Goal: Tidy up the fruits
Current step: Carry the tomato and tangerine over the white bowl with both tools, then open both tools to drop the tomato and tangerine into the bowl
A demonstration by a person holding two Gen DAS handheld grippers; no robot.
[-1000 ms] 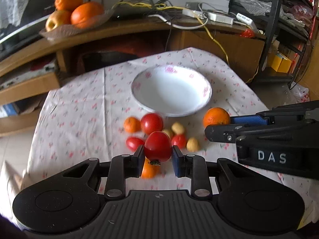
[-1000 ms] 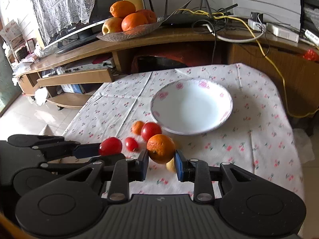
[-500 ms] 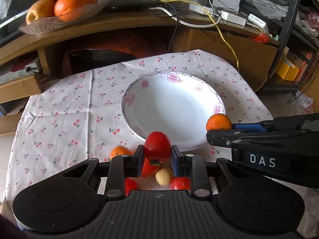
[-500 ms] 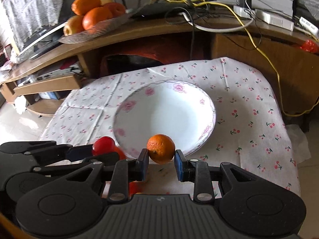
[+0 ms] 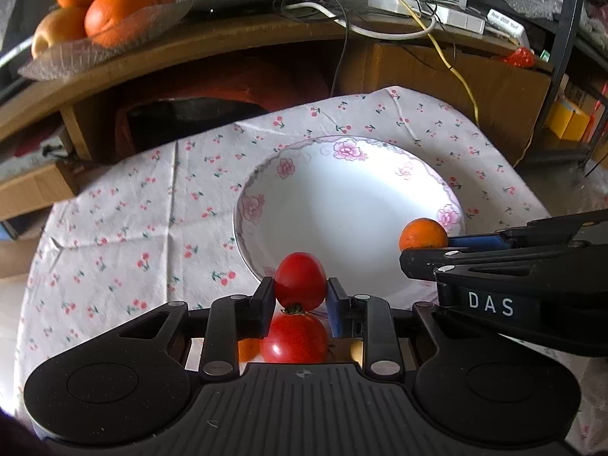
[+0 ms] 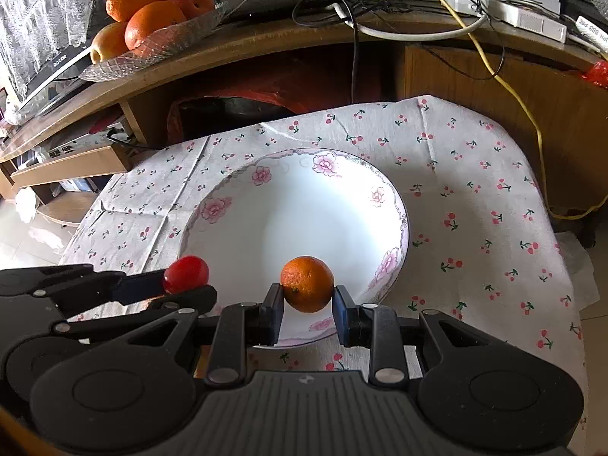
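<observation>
The left gripper (image 5: 300, 298) clamps a red tomato (image 5: 300, 280) between its fingers over the near rim of the white floral bowl (image 5: 353, 205). The right gripper (image 6: 308, 306) grips a small orange (image 6: 307, 283) over the bowl's near right rim. A second tomato (image 5: 294, 338) lies on the cherry-print cloth (image 5: 125, 220) covering the bench, below the left fingers. Behind, a glass dish of oranges (image 6: 152, 34) and tangled cables (image 6: 380, 11) sit on a wooden shelf.

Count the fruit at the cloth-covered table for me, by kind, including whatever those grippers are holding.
Tomatoes: 2, the held tomato in the left gripper and the loose tomato below it.
Oranges: 2, the held orange in the right gripper and the small orange, half hidden.
Tan fruit: 1, mostly hidden.
Total: 5 in view.
</observation>
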